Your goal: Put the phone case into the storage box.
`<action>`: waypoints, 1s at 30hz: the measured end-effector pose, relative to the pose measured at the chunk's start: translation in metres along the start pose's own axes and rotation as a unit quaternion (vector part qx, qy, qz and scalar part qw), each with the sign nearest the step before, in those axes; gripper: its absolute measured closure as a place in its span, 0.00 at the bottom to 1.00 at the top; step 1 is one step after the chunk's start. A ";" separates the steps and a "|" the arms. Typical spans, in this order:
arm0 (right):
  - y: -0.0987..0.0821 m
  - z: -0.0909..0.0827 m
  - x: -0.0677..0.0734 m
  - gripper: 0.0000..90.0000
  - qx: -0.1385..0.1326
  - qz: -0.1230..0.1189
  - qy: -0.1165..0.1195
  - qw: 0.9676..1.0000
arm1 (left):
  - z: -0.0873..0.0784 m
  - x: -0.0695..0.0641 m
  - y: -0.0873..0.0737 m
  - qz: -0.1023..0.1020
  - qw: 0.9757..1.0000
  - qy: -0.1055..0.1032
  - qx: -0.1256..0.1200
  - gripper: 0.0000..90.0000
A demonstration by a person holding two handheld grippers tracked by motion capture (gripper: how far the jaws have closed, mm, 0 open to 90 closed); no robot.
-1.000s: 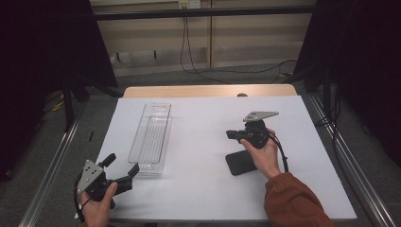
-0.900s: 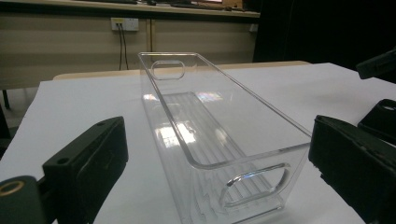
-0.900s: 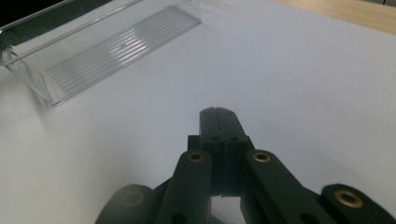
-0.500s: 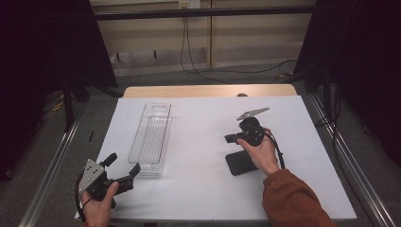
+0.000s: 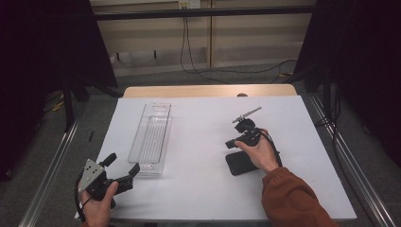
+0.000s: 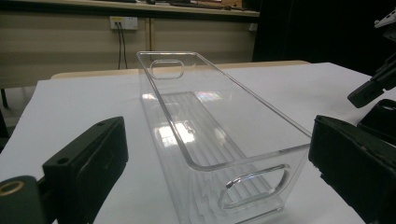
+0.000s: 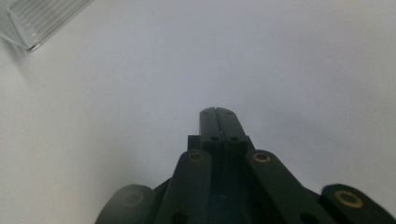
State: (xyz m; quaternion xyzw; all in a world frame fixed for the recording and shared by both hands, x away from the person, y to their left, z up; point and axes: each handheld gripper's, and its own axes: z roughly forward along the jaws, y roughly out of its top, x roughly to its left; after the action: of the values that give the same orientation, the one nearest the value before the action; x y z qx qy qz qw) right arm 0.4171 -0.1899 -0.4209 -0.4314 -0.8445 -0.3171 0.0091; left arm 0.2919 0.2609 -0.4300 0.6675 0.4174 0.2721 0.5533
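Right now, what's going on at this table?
A person at a white table holds a gripper in each hand. The left gripper has its jaws wide open, aimed at the near end of an empty clear plastic bin without touching it. The right gripper is shut on nothing, jaws pressed together over bare tabletop, clear of the bin. A flat black object lies on the table under the right hand; I can't tell what it is.
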 end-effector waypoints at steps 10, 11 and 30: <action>0.004 0.014 -0.002 1.00 0.046 -0.003 -0.011 0.999 | 0.000 0.000 0.000 0.000 1.000 0.000 0.000 0.05; 0.003 0.016 -0.002 1.00 0.051 -0.005 -0.012 0.999 | 0.000 0.000 0.000 -0.001 1.000 -0.001 0.000 0.05; -0.004 0.023 0.011 1.00 0.067 -0.022 -0.006 0.997 | -0.001 0.000 0.000 -0.001 1.000 0.001 -0.002 0.05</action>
State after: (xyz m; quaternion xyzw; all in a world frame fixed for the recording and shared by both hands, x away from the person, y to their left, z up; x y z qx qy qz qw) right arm 0.4132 -0.1715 -0.4388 -0.4134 -0.8731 -0.2572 0.0262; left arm 0.2913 0.2615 -0.4299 0.6661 0.4179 0.2731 0.5541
